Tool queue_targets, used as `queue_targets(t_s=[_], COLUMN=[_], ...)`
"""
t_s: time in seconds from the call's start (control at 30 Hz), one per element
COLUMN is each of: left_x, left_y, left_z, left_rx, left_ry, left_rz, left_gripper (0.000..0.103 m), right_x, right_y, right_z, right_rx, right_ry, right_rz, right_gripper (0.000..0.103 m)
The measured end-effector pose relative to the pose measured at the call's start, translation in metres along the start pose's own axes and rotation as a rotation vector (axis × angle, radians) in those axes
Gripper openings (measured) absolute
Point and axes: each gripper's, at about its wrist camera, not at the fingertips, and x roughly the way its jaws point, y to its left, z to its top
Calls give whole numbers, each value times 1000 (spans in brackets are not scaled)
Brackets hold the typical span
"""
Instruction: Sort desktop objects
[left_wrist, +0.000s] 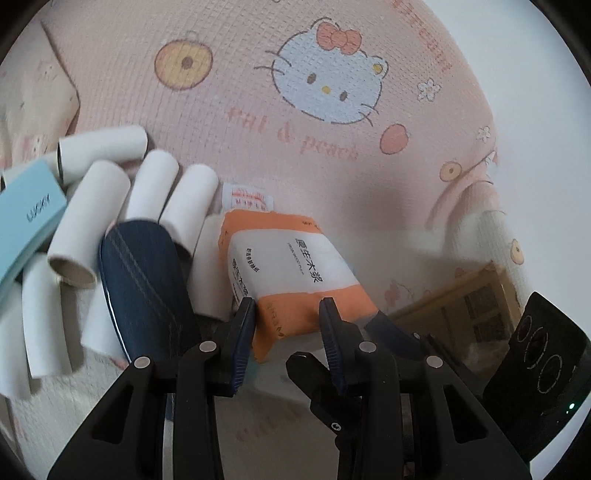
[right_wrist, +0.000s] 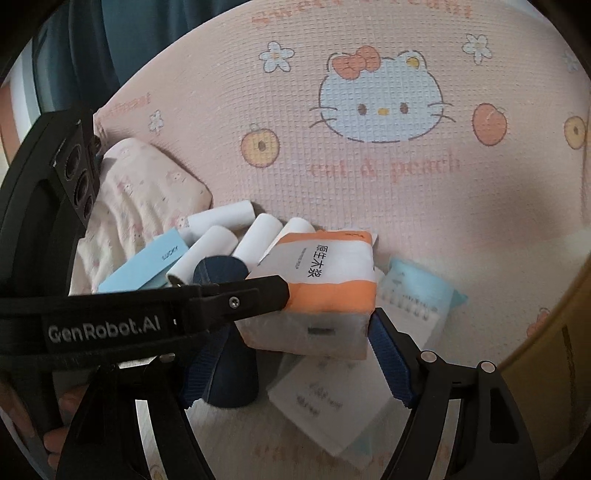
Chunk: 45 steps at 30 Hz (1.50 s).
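Note:
An orange-and-white tissue pack (left_wrist: 291, 280) lies on the pink cat-print cloth (left_wrist: 258, 110). My left gripper (left_wrist: 288, 314) is shut on the near end of the pack. In the right wrist view the pack (right_wrist: 325, 273) sits between my right gripper's (right_wrist: 288, 347) spread blue fingers (right_wrist: 388, 354), and the left gripper's black arm (right_wrist: 166, 310) reaches in from the left onto the pack. The right gripper is open. A dark blue case (left_wrist: 140, 288) lies left of the pack. Several white cardboard tubes (left_wrist: 92, 221) and a light blue box (left_wrist: 26, 225) lie further left.
A light blue packet (right_wrist: 417, 291) and a white paper sheet (right_wrist: 325, 402) lie right of and below the pack. A folded pink cloth (right_wrist: 140, 199) sits at the left. A brown cardboard box (right_wrist: 546, 369) stands at the right edge. The right gripper's body (left_wrist: 543, 365) shows lower right.

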Motion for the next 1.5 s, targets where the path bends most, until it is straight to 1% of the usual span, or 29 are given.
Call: queue_targets(t_s=[0.1,0.23,0.3,0.37,0.5,0.53,0.67,0.83,0.87,0.93,0.97,1.0,1.03,1.07,1.13,1.2,1.27,1.33,1.4,1.43,1.47,1.5], left_x=[-2,6,12,16,18,19,19,16,15,13,12,12,10,9,3,-3,-5,-3,0,2,3,6], left_y=[-4,-8,-8,-7,-12,-12,-7,-7,-7,-8,-9,-11,-11,-12,-10,-6,-3,1,4,3,2,-1], left_z=[-11,-23,-27,-32,-37,-38,-39,-41,-41,-41,-41,-40,-39,-37,-31,-22,-10,3,18,25,32,41], left_rx=[10,16,4,-9,24,23,-10,-7,-6,11,28,42,56,63,69,68,65,55,47,51,62,88], left_ry=[14,47,65,74,74,75,93,93,93,98,103,102,94,85,58,31,17,25,31,30,28,25], left_rz=[-7,-23,-27,-29,-11,-9,-38,-35,-36,-36,-30,-21,-4,7,21,24,8,-21,-42,-47,-49,-58], left_gripper=[38,37,36,33,32,32,32,29,29,29,29,29,29,29,29,29,32,35,36,38,39,42], right_x=[-7,-12,-13,-12,-11,-12,-14,-25,-26,-27,-26,-26,-26,-27,-27,-28,-28,-27,-26,-26,-26,-26], right_y=[5,7,6,3,-3,-4,-9,-13,-13,-14,-14,-14,-15,-16,-15,-13,-9,-9,-12,-14,-16,-18], right_z=[-7,-17,-21,-26,-35,-37,-40,-46,-47,-47,-47,-47,-46,-46,-45,-43,-41,-39,-38,-37,-37,-36], right_rx=[-37,-70,-91,-100,-92,-90,-76,-25,-16,-4,-1,6,17,25,32,12,-36,-61,-47,-33,-21,-11], right_ry=[2,25,36,56,72,76,86,66,65,77,85,95,97,93,98,94,90,98,101,105,105,103], right_rz=[-10,-48,-72,-86,-111,-112,-123,-123,-119,-121,-128,-125,-106,-96,-94,-120,-174,-210,-212,-200,-187,-185], right_gripper=[75,75,75,75,75,75,75,75,73,59,58,54,49,47,46,46,46,46,46,46,46,46])
